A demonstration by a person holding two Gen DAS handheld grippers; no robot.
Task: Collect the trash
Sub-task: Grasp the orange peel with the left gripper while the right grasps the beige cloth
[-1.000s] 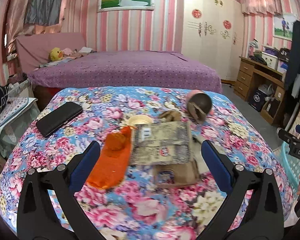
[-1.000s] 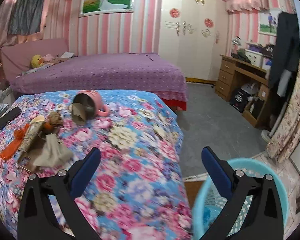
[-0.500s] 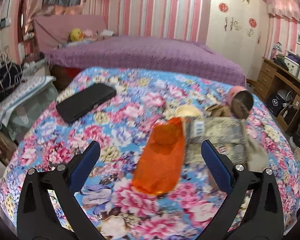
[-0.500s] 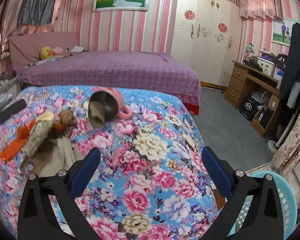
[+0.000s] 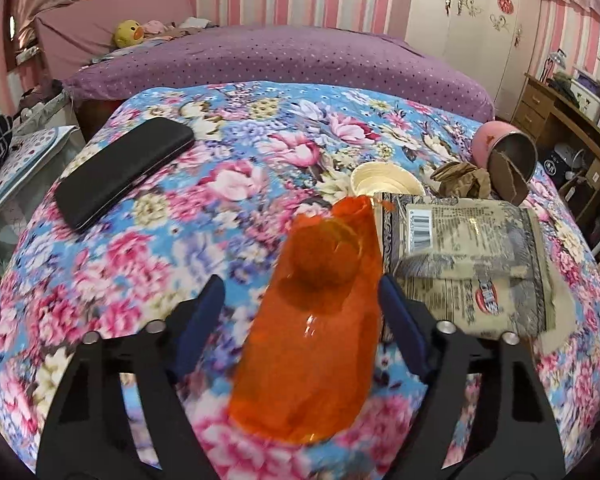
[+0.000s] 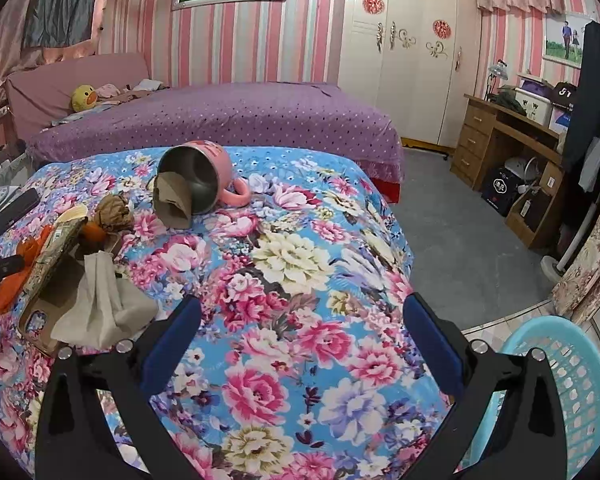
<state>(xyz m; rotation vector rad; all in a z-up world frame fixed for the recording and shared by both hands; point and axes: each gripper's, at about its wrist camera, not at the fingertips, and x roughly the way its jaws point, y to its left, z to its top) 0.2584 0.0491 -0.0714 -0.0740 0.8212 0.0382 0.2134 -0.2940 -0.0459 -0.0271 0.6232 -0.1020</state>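
Pink-and-white striped walls close in this bedroom, with one white wardrobe (image 6: 404, 60), one wooden desk (image 6: 512, 140) along the right wall and one bed under a purple dotted cover (image 6: 228, 120) behind my work area. In front of me lies one surface draped in a blue floral cloth (image 6: 300, 280), and the trash is gathered on its left part as my right camera sees it.

I count one orange plastic bag (image 5: 316, 320) with a round lump inside, one printed snack packet (image 5: 468, 256) just beside it, one pale round lid (image 5: 384, 180) beyond them, one crumpled brown paper ball (image 5: 460, 178), and one pink mug (image 6: 204, 176) tipped on its side with a brown paper piece (image 6: 172, 200) sticking out of its mouth. From the right camera I also see one grey-beige crumpled cloth or paper (image 6: 100, 300) lying on a flat brown carton (image 6: 44, 316). One black phone (image 5: 124, 172) lies apart, toward the far left edge.

My left gripper (image 5: 300, 304) has just been closing, its two blue pads on either side of the orange bag; the right pad is at the bag's edge, the left pad still shows a gap, so it is not yet pinching. My right gripper (image 6: 300, 336) is spread wide over bare cloth with nothing between its fingers. One light-blue plastic basket (image 6: 572, 380) stands on the floor at the lower right, beside the surface
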